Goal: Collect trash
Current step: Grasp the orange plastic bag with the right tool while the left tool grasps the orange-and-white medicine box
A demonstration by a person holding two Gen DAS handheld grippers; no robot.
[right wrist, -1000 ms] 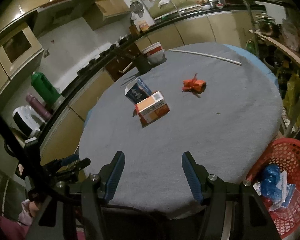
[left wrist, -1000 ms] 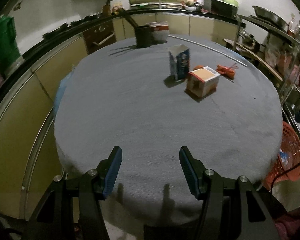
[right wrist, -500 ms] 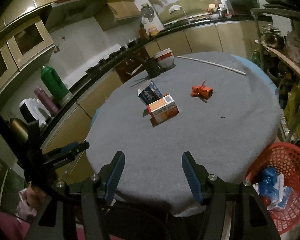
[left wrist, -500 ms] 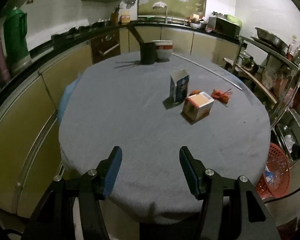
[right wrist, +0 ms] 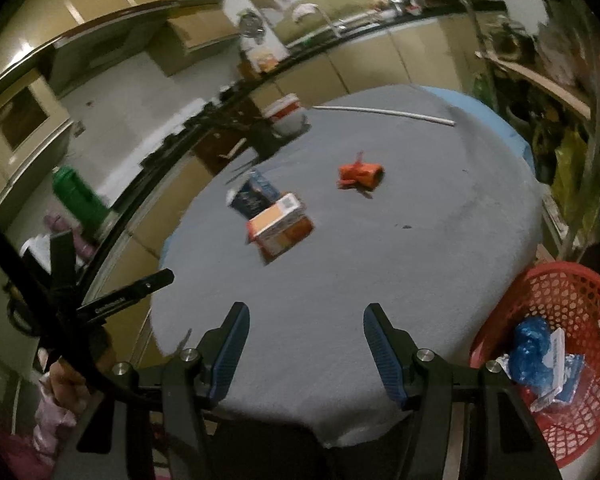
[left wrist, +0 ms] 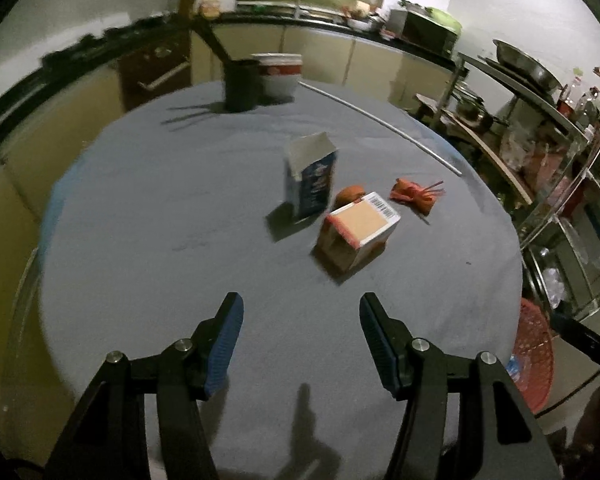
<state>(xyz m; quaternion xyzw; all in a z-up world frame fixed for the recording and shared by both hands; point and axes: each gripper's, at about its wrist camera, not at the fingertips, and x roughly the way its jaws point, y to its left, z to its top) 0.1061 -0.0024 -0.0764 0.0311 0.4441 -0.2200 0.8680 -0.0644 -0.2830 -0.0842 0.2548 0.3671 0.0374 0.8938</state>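
Over the round grey-clothed desk [left wrist: 148,216] my left gripper [left wrist: 301,344] and right gripper [right wrist: 306,348] hover with jaws spread, grasping nothing. Mid-desk stand the blue-and-white carton [left wrist: 311,178], the orange-topped cardboard box [left wrist: 356,232] and the crumpled orange wrapper [left wrist: 414,196]; the red mesh basket [right wrist: 560,292] sits right. A clumsy reach for the box might topple that upright carton beside it.

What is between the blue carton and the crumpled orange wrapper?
In the left wrist view, a small round orange thing sits between the blue carton and the orange wrapper, behind the orange-and-white box.
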